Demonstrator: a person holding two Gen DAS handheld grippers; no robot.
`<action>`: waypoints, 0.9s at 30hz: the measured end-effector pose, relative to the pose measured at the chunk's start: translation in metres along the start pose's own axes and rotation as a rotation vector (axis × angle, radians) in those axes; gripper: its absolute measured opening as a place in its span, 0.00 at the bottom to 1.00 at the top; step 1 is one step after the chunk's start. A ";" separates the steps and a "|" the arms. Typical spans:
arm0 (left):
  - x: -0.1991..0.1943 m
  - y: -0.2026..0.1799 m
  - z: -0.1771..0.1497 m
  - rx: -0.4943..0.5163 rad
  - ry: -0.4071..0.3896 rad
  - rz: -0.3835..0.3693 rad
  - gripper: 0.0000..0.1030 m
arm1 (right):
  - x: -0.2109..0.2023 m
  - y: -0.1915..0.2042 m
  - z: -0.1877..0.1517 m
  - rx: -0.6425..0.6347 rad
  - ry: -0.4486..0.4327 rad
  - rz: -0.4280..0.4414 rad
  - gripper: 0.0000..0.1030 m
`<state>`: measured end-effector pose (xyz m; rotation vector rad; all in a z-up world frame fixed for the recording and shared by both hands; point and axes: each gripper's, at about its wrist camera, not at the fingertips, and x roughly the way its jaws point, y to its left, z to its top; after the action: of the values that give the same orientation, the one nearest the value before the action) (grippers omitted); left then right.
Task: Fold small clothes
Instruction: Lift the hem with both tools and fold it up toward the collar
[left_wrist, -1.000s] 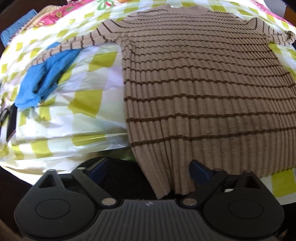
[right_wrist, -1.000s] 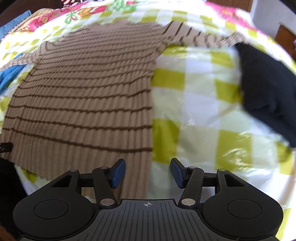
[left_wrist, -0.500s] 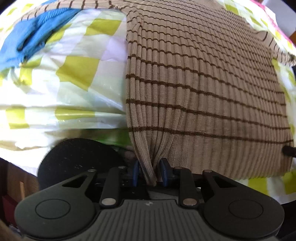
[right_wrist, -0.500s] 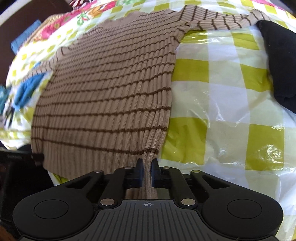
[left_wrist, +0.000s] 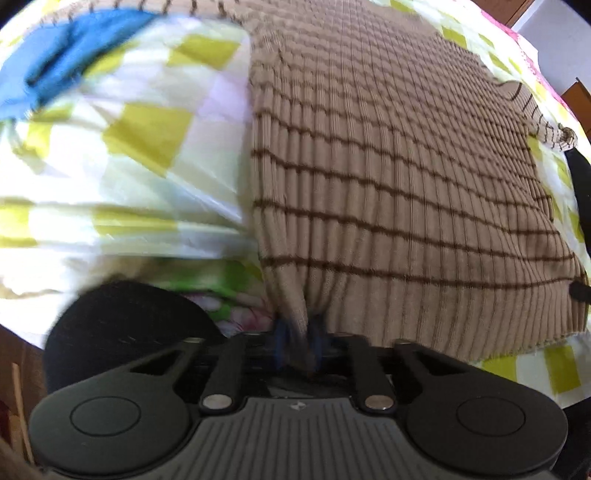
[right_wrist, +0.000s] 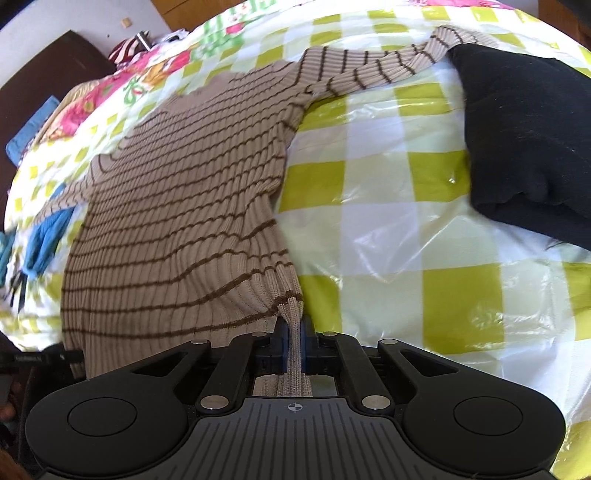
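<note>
Left tongs (left_wrist: 298, 338): pinching sweater (left_wrist: 388, 177) hem corner, readying fold.
Right tongs (right_wrist: 294, 345): clamping opposite hem corner, keeping edge taut.

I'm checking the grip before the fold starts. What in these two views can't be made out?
- Left wrist view: left gripper pads on the sweater hem, smeared by motion blur.
- Right wrist view: the sweater's left sleeve end, hidden among blue cloth and blur.
- Right wrist view: black garment, cut off by the right edge.
- Right gripper: hem corner beneath, hidden by its body.
</note>
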<state>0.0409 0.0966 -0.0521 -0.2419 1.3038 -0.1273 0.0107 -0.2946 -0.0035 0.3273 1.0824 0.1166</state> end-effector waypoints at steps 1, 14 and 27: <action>0.002 0.003 -0.001 -0.021 0.005 -0.016 0.21 | 0.000 0.000 -0.001 0.000 0.002 0.001 0.05; -0.026 0.047 -0.007 -0.212 -0.064 -0.188 0.19 | -0.019 0.000 0.008 0.068 -0.045 0.120 0.05; -0.060 0.058 0.098 -0.267 -0.390 -0.452 0.19 | -0.031 0.014 0.092 0.152 -0.193 0.275 0.04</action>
<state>0.1167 0.1767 0.0138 -0.7523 0.8579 -0.2749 0.0783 -0.3084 0.0664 0.6125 0.8523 0.2435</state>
